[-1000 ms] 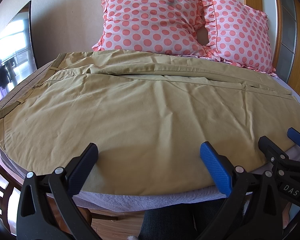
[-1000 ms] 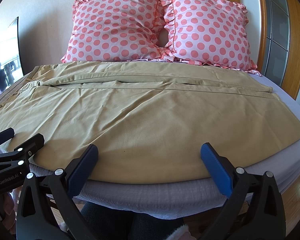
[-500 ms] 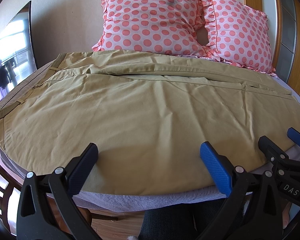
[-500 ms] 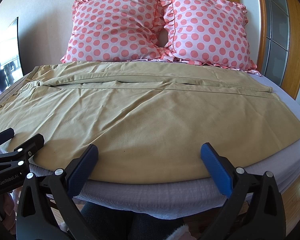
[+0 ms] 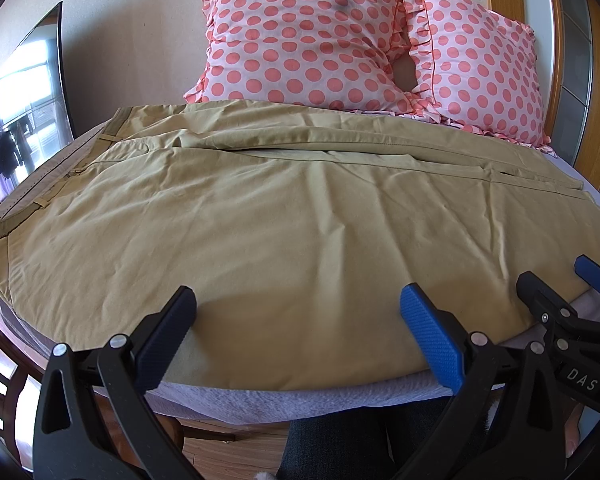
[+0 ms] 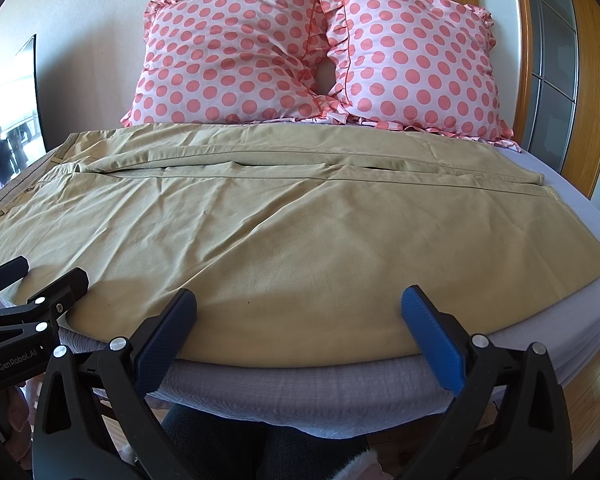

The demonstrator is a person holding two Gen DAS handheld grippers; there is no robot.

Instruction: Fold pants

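One wide bed with a pale lilac-grey quilted cover (image 6: 300,392) fills both views, and nearly all of it is taken up by the khaki cotton pants (image 5: 284,240), spread flat with the waistband and belt loops at the left and the leg hems running out to the right. The two legs lie side by side — the seam between them shows as a long ridge across the far half. Behind them, two pink pillows with coral polka dots and frilled edges (image 6: 324,52) lean on the wall.

Against the pictures from a second ago, nothing has shifted: same creases, same near edge, both tools in the same place. My reading is that no fold has begun and this is a pause before the first grab.

The left gripper (image 5: 296,328) hangs just short of the near edge of the pants, jaws spread wide and holding nothing. The right gripper (image 6: 298,330) does the same, wide apart and empty — likely the next move is for each to pinch the near leg's edge and carry it over the far leg.
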